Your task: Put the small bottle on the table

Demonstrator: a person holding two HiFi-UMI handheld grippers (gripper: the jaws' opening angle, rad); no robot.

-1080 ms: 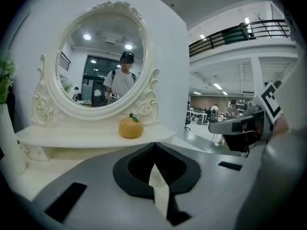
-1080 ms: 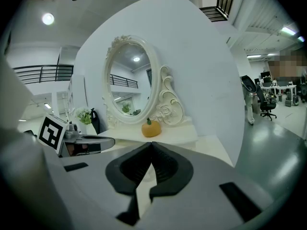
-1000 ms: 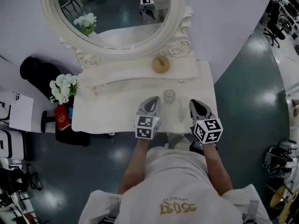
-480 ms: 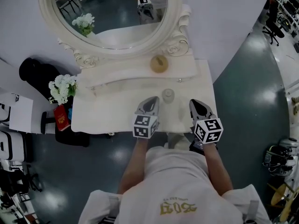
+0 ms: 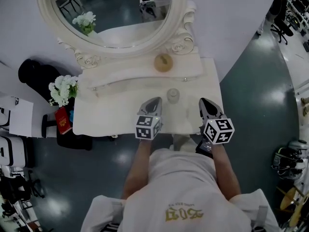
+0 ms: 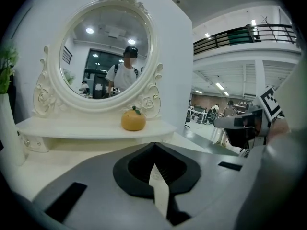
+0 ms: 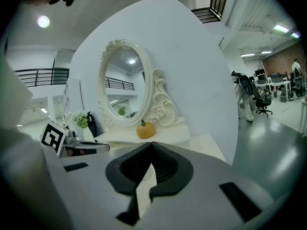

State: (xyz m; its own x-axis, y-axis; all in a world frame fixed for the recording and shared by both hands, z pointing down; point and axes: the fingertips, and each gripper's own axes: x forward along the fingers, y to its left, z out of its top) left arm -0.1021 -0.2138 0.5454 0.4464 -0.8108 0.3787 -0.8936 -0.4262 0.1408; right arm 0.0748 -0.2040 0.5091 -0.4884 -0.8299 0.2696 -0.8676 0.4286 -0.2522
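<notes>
A small clear bottle (image 5: 173,95) stands upright on the white vanity table (image 5: 111,115), between my two grippers and a little beyond their tips. My left gripper (image 5: 155,99) is just left of it, shut and empty. The right gripper (image 5: 203,100) is further off to the right, also shut with nothing in it. In the left gripper view the jaws of the left gripper (image 6: 154,143) meet at the tip, and the right gripper (image 6: 244,123) shows at the side. The jaws of the right gripper (image 7: 152,143) meet too in the right gripper view. Neither gripper view shows the bottle.
An orange fruit (image 5: 163,62) sits on the raised shelf (image 5: 130,74) under the oval mirror (image 5: 113,13). A vase of white flowers (image 5: 63,90) stands at the table's left end, with a red item (image 5: 63,120) below it. Dark floor surrounds the table.
Both grippers have drifted slightly apart sideways, away from the bottle. The bottle has stayed standing in place. Both grippers remain shut.
</notes>
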